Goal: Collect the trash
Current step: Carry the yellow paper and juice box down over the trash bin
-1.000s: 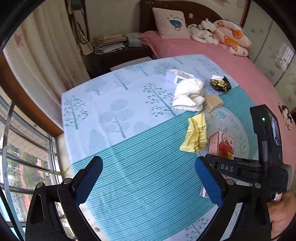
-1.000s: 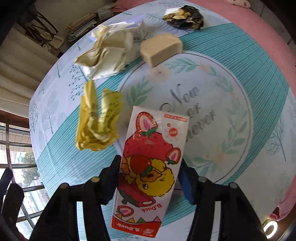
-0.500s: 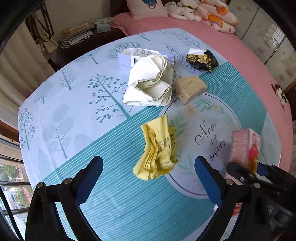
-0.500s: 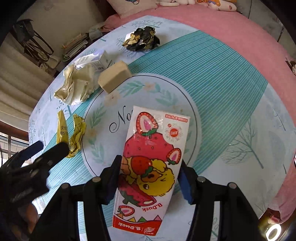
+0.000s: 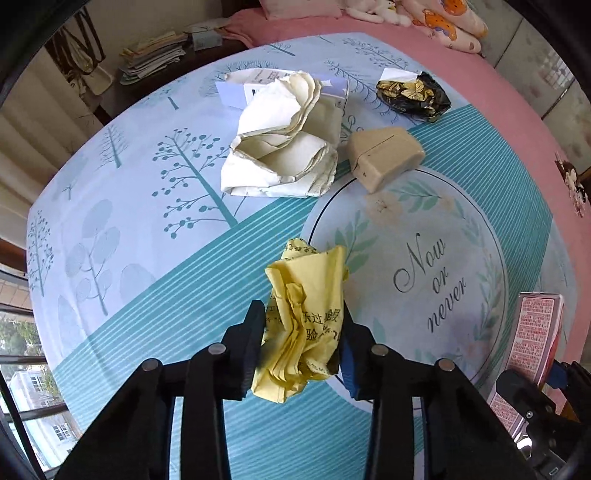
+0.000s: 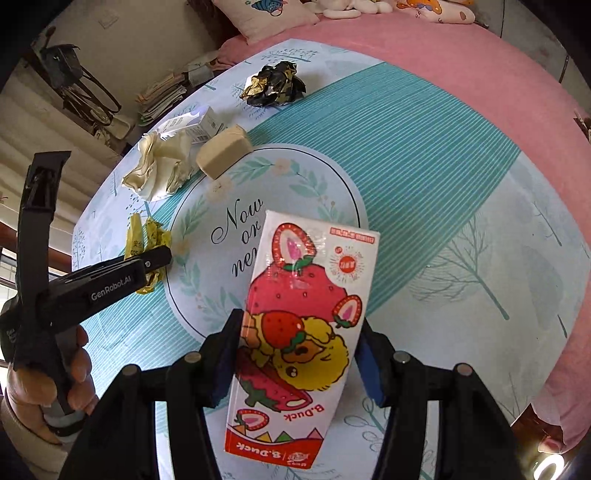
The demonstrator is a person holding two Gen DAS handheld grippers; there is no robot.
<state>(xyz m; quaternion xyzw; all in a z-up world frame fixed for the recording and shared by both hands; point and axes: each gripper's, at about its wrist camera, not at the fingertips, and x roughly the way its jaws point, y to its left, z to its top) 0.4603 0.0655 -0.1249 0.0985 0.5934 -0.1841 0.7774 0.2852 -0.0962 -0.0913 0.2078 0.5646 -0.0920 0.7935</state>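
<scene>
My left gripper [image 5: 301,332] is shut on a crumpled yellow wrapper [image 5: 304,317] lying on the blue bedspread [image 5: 147,295]; the same wrapper shows in the right wrist view [image 6: 147,240] under the left gripper [image 6: 155,258]. My right gripper [image 6: 299,350] is shut on a strawberry B.Duck carton [image 6: 303,325] and holds it above the bed; the carton also shows at the right edge of the left wrist view [image 5: 532,339]. Crumpled white paper [image 5: 284,144], a beige box [image 5: 384,157] and a black-and-gold wrapper [image 5: 413,96] lie farther back.
A white carton [image 6: 192,123] lies behind the white paper. A pink sheet [image 6: 443,55] covers the bed's far side, with pillows and soft toys [image 5: 443,18] at the head. A nightstand with stacked papers [image 5: 151,59] stands at back left. A window is at left.
My left gripper moved forward and down over the yellow wrapper and closed on it. My right gripper kept hold of the carton and drew back to the right.
</scene>
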